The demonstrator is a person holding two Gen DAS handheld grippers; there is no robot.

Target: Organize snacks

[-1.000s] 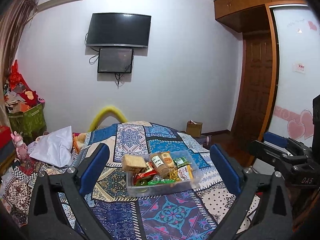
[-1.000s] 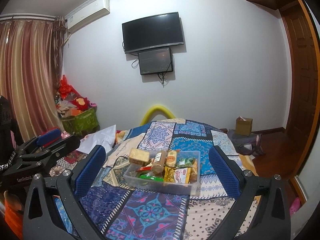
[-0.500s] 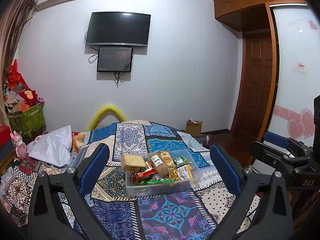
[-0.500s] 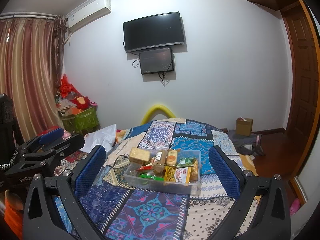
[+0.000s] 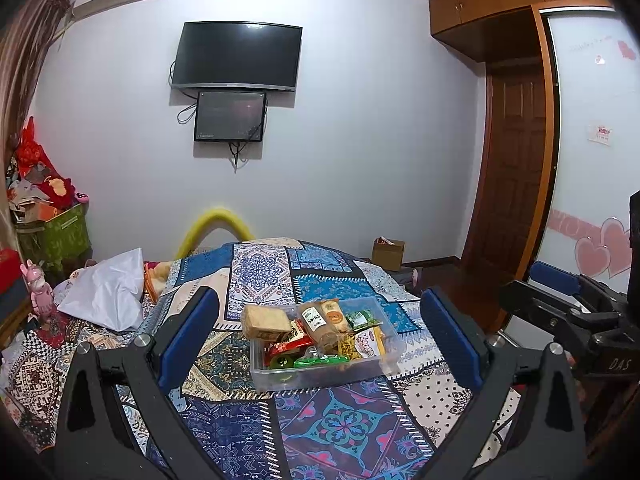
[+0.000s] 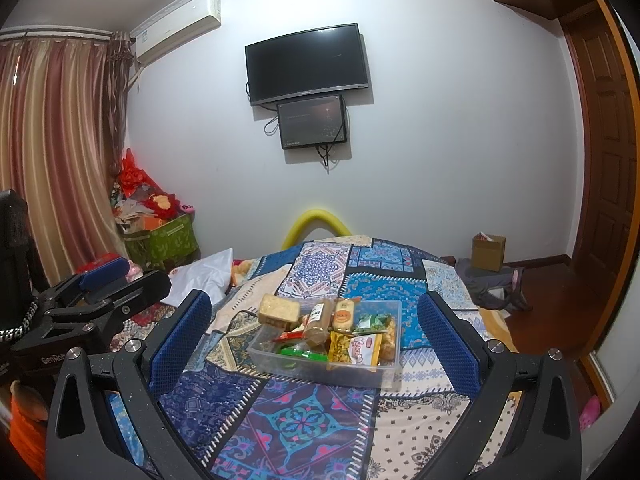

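A clear plastic box (image 5: 325, 374) is shown resting on a patchwork bedspread (image 5: 256, 268), filled with snack packets. A tan cracker pack (image 5: 266, 322) is seen lying across the box's left rim, and a brown bottle-shaped packet (image 5: 316, 324) is propped against the pile just beside it. A white and red packet (image 5: 370, 344) and a green packet (image 5: 362, 317) are seen on the right side of the box, with red and green wrappers (image 5: 298, 354) at the front.

The left gripper (image 5: 320, 334) is held above the bedspread with its blue-padded fingers (image 5: 187, 330) spread wide apart, nothing between them; the box is framed in the gap, further off. The right gripper (image 6: 316, 338) is likewise held with its fingers (image 6: 178, 338) wide apart and nothing gripped, the box (image 6: 324, 368) again lying between and beyond them. Each gripper is visible at the edge of the other's view.

Behind the bed, a television (image 5: 236, 56) and a smaller screen (image 5: 230, 116) are mounted on the white wall. A white pillow (image 5: 104, 290) is seen at the left of the bed, and a cardboard carton (image 6: 488, 252) stands on the floor near the door (image 5: 512, 164).
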